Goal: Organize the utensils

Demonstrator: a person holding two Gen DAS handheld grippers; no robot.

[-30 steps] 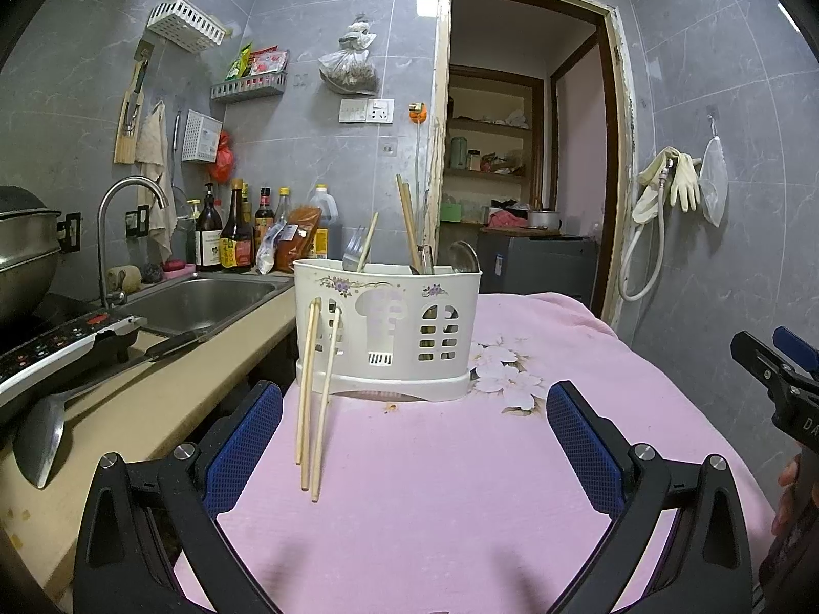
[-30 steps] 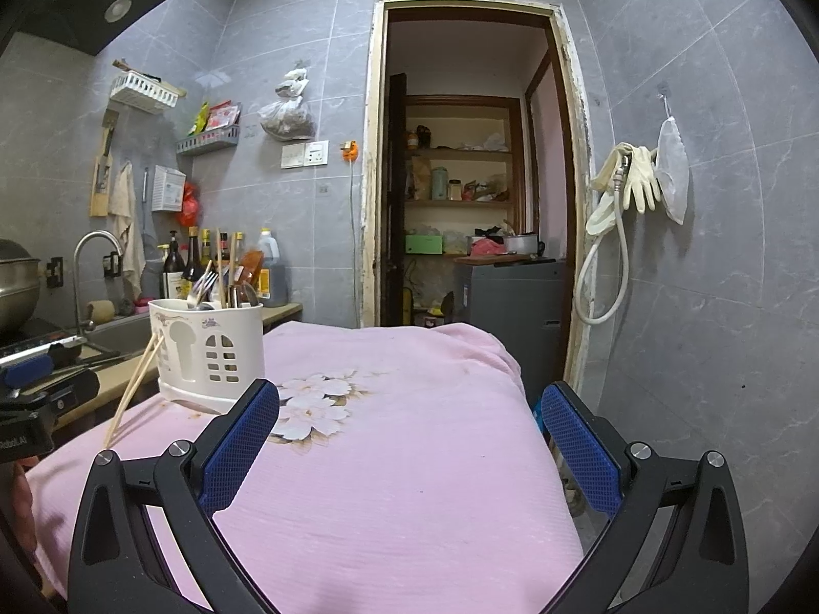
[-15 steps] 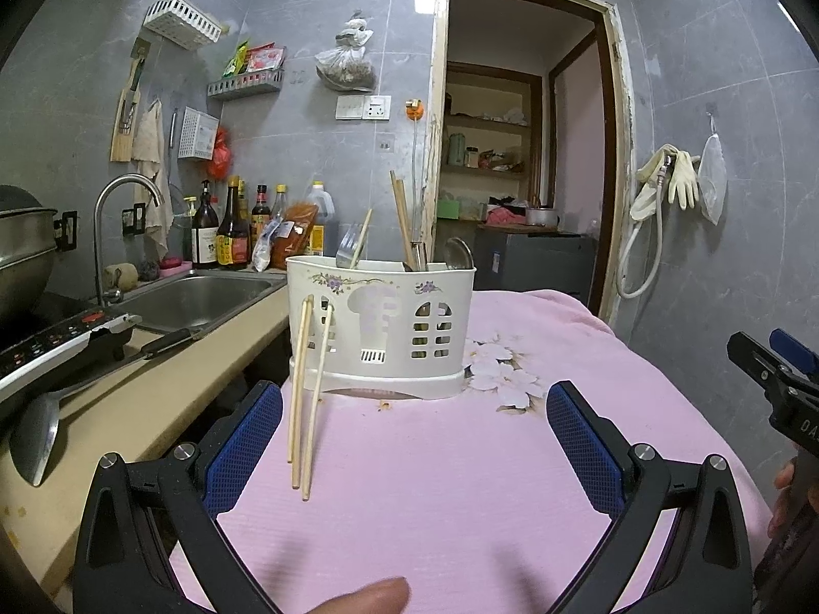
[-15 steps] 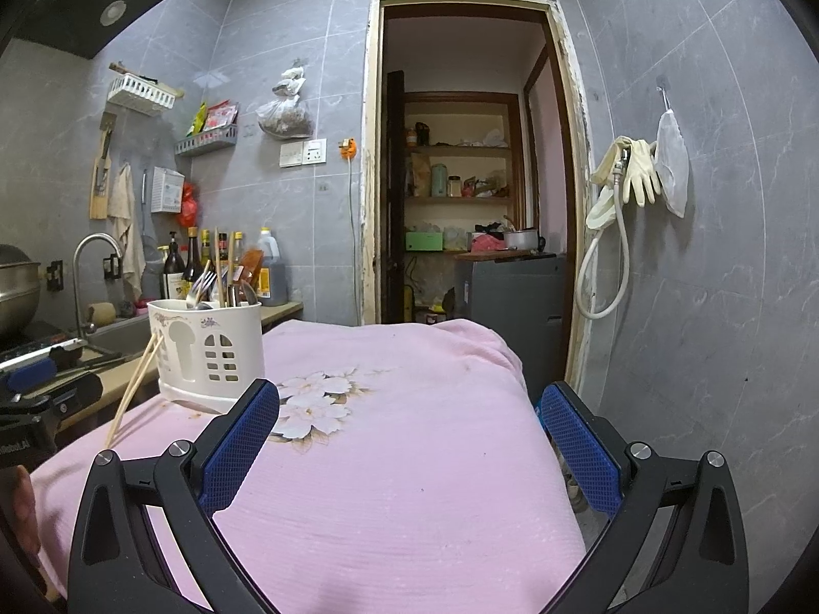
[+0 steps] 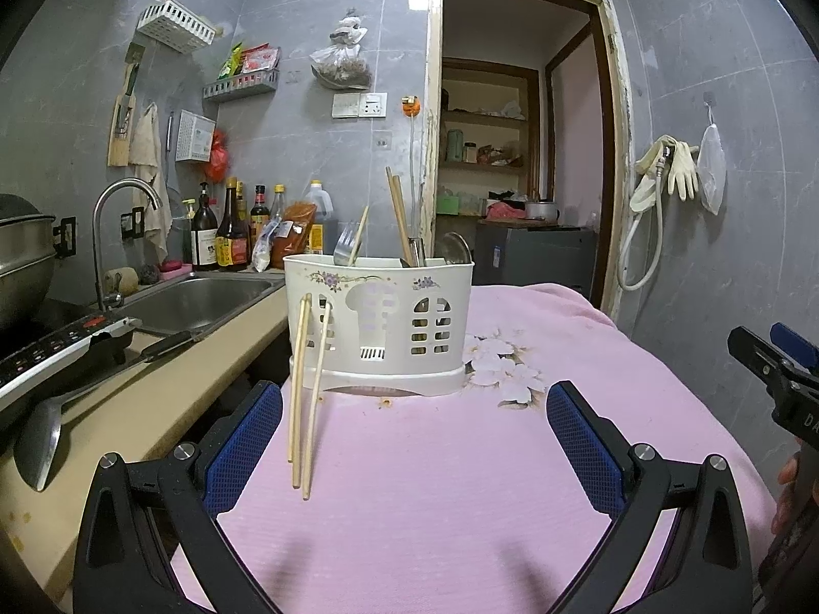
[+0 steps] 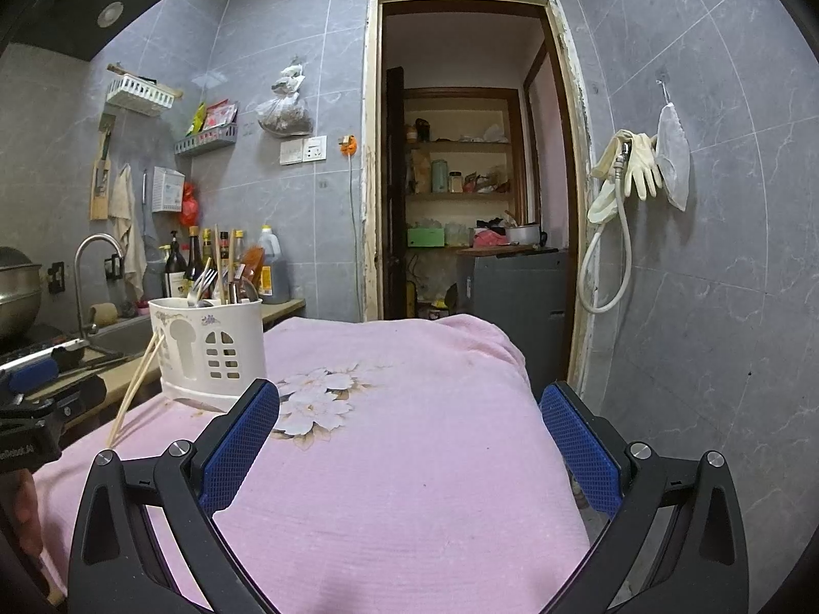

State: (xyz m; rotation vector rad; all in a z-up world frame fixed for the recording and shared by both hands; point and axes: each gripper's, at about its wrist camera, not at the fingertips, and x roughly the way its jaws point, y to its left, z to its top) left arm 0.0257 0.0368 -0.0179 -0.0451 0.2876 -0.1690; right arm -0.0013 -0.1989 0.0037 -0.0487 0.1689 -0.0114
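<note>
A white utensil holder (image 5: 379,322) stands on the pink cloth (image 5: 435,486), with a fork, chopsticks and a spoon sticking out of its top. A pair of wooden chopsticks (image 5: 306,399) leans against its front left side, tips on the cloth. My left gripper (image 5: 413,440) is open and empty, a little short of the holder; the leaning chopsticks stand just inside its left finger. In the right wrist view the holder (image 6: 207,353) and the leaning chopsticks (image 6: 134,393) are far left. My right gripper (image 6: 409,445) is open over bare cloth.
A counter (image 5: 138,409) with a sink (image 5: 189,302), tap, bottles and a ladle (image 5: 46,435) runs along the left. A stove and pot sit at the far left. A doorway (image 6: 471,194) opens behind the table. The other gripper shows at each view's edge.
The left gripper has drifted slightly; the holder sits a little lower and more central in its view. A fingertip seen at the bottom edge half a second ago is gone. The right gripper barely moved.
</note>
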